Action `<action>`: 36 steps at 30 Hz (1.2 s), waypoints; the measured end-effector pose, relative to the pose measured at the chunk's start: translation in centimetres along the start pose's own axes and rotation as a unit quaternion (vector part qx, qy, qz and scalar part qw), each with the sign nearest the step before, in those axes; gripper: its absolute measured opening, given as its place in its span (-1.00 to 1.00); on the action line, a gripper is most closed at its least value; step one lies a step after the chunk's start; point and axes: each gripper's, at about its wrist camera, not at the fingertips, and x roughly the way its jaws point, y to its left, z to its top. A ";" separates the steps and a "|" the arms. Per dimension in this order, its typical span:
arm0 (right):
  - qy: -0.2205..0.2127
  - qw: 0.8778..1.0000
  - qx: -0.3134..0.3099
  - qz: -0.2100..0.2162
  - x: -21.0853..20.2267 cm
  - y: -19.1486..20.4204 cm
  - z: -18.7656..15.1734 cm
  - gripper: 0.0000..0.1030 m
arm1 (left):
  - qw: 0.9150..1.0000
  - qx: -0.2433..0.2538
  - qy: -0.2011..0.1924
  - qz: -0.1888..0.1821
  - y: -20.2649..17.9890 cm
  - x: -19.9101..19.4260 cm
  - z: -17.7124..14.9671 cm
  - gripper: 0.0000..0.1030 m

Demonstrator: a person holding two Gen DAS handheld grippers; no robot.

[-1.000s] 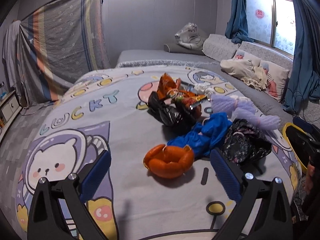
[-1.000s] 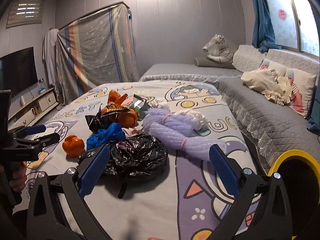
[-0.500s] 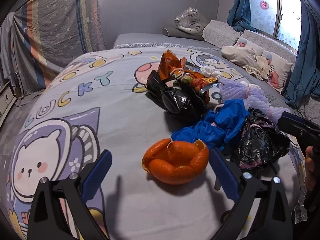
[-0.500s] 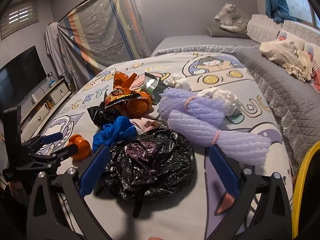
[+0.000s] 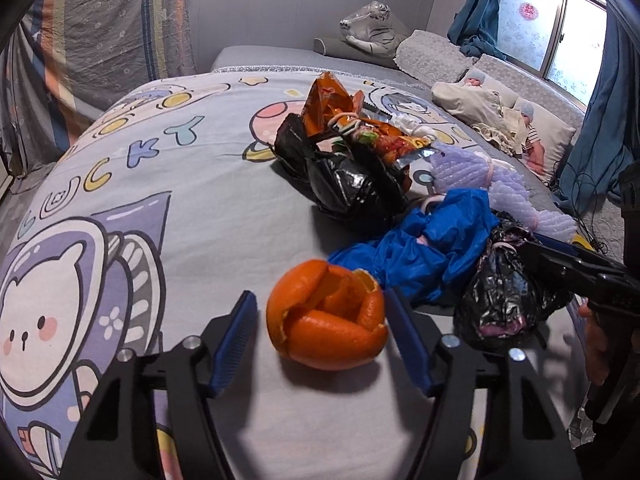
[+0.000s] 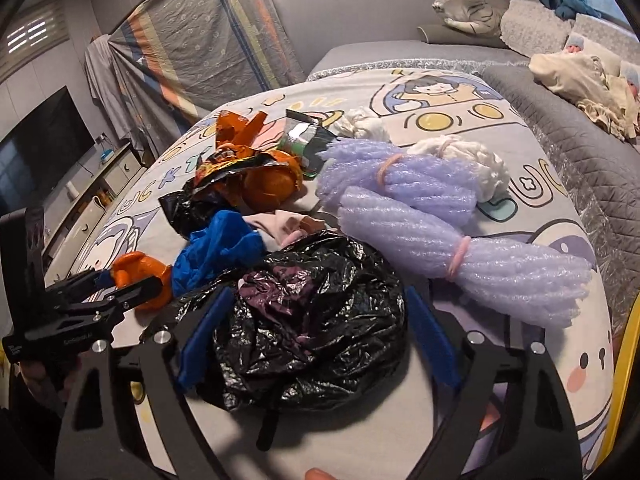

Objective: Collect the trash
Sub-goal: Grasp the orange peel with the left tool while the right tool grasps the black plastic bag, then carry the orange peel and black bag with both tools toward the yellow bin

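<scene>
Our left tool (image 5: 320, 332) has its jaws apart and closing, with the orange peel (image 5: 326, 320) sitting between the pads; the right-hand pad looks just at the peel's edge, the other pad not yet touching. Our right tool (image 6: 316, 332) is likewise apart and closing around the crumpled black bag (image 6: 308, 316), which bulges between its pads, no squeeze visible yet. Just beyond the left tool, to its right, lies the blue plastic (image 5: 424, 248), touching the peel's far side; farther ahead is a second black bag with snack wrappers (image 5: 352, 148) on it. Ahead and right of the right tool lie the purple foam rolls (image 6: 440, 232). All of it rests on the cartoon bedsheet (image 5: 140, 184). For a good grab, we judge: close the left tool slowly so the curled peel doesn't crack or squirt out, and keep its right pad clear of the blue plastic. The right tool should bite the bag's bulk, not a loose flap, and lift straight up.
</scene>
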 end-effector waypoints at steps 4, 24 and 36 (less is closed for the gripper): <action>0.010 1.000 0.005 0.005 0.4 0.0 -0.1 0.38 | 1.000 -0.007 0.011 0.006 0.2 0.6 -0.2 -0.12; -0.034 0.999 0.002 0.016 -3.4 0.4 0.8 -0.71 | 1.000 -0.007 -0.010 -0.015 -0.2 -2.1 -0.7 -0.22; -0.093 0.995 0.004 -0.018 -8.9 -0.7 0.8 -0.72 | 0.998 0.008 -0.061 -0.035 -2.5 -5.6 0.2 -0.22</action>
